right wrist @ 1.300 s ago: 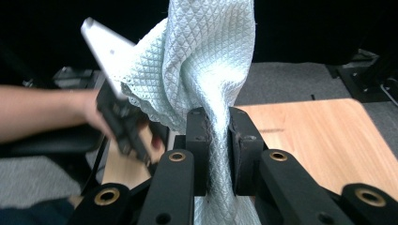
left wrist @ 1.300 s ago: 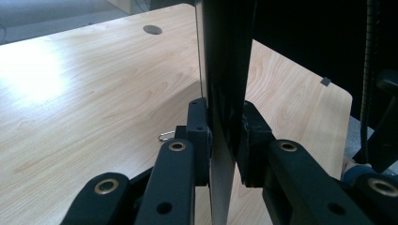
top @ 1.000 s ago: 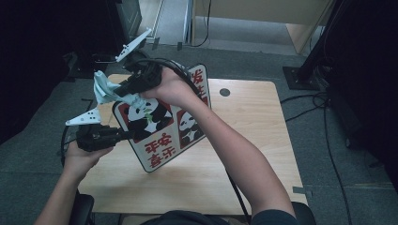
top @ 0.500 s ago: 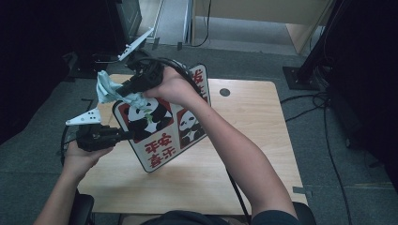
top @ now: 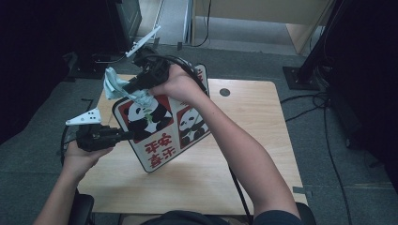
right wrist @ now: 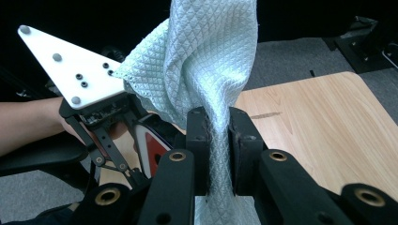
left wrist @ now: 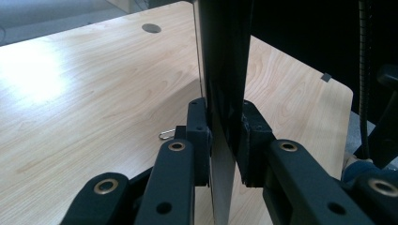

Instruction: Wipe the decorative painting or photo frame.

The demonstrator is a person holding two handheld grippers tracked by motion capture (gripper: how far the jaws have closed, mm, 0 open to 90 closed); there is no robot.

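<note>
From the high view, the panda board (top: 162, 129) is held tilted up off the wooden table (top: 244, 112), over its left half. It is a rounded-corner panel with a dark edge, two red squares each carrying a black-and-white panda, and red characters on white beneath them. The left gripper (top: 126, 136) clamps the board's left edge. The right gripper (top: 127, 88) sits at the board's upper left corner, with the pale blue cloth (top: 114, 84) bunched against the face there; whether the cloth actually presses on the board is hard to make out from this height.

In the left gripper view, the board (left wrist: 220, 70) shows edge-on as a thin dark slab rising straight up between the two jaws, which press on it from either side. A small paper clip (left wrist: 166, 134) lies on the table (left wrist: 94, 84) just beside the left jaw.

In the right gripper view, the jaws are pinched tight on the cloth (right wrist: 206, 65), a light blue-green fabric with a fine diamond weave, twisted and standing up above them. Behind it the left gripper (right wrist: 110, 140) shows, with a corner of the board's red print (right wrist: 152, 147) next to it.
</note>
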